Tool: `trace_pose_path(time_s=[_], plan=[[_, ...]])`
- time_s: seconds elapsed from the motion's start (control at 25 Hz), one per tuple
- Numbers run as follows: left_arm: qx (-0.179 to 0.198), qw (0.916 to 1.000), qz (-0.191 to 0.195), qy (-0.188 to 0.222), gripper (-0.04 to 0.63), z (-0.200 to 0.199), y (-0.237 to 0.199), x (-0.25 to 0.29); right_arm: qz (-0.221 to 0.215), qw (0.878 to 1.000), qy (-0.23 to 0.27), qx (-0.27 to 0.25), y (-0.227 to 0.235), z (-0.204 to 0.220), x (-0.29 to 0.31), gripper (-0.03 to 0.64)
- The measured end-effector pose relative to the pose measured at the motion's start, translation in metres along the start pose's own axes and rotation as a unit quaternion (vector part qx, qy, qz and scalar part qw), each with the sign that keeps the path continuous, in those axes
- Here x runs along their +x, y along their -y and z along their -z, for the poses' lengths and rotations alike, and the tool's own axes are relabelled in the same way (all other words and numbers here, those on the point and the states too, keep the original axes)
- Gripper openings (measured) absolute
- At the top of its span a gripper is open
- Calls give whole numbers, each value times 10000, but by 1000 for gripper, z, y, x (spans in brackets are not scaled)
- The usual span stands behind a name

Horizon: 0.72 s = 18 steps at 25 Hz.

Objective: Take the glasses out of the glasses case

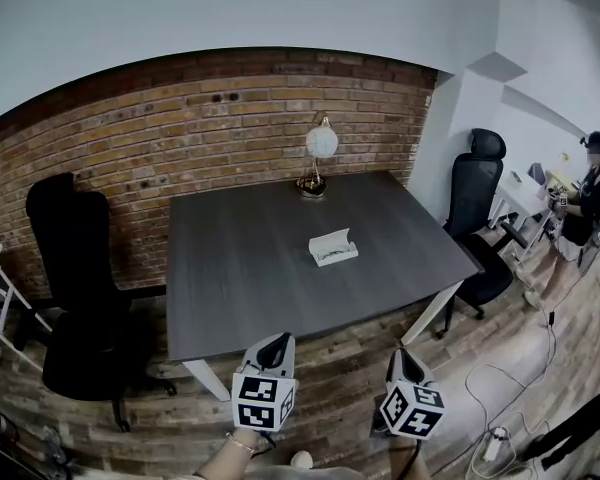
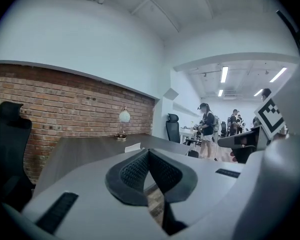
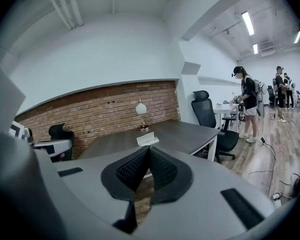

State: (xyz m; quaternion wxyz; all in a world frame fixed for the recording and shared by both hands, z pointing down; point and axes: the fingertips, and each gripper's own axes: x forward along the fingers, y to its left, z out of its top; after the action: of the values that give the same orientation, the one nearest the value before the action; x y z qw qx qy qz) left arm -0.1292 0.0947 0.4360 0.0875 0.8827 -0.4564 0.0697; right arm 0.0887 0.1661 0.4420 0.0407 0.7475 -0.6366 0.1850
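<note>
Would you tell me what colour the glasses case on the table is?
The glasses case is white; the head view shows it best.

One table (image 1: 240, 278), one lamp (image 1: 320, 148), one glasses case (image 1: 333, 248), two chairs (image 1: 75, 268) (image 1: 480, 208), two grippers (image 1: 277, 343) (image 1: 401, 355).

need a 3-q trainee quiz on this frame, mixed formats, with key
1. True or false: the glasses case lies on the table, touched by neither gripper.
2. The lamp stands: A) at the table's far edge, by the brick wall; B) on the floor; C) on a chair.
3. Fill in: the left gripper and right gripper both have their fingers ___, nothing between them.
Key: 1 true; 2 A; 3 shut.
</note>
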Motion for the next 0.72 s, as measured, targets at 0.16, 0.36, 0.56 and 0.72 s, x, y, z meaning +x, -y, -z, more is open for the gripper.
trace_pose_path(time_s=[0.16,0.36,0.56,0.72], plan=[[-37,10000,-59,-69,17,2,3,25,-46,10000,-74,17,16,-4,23,32],[-110,9998,-125,-100,17,2,4,50,-59,9999,-137,2,34,-11,46,32],[-132,9997,-123,-175,17,6,6,68,-148,9996,-215,59,38,-11,64,32],[-162,9997,-80,-183,17,5,5,84,-120,9995,-279,86,43,-10,75,32]])
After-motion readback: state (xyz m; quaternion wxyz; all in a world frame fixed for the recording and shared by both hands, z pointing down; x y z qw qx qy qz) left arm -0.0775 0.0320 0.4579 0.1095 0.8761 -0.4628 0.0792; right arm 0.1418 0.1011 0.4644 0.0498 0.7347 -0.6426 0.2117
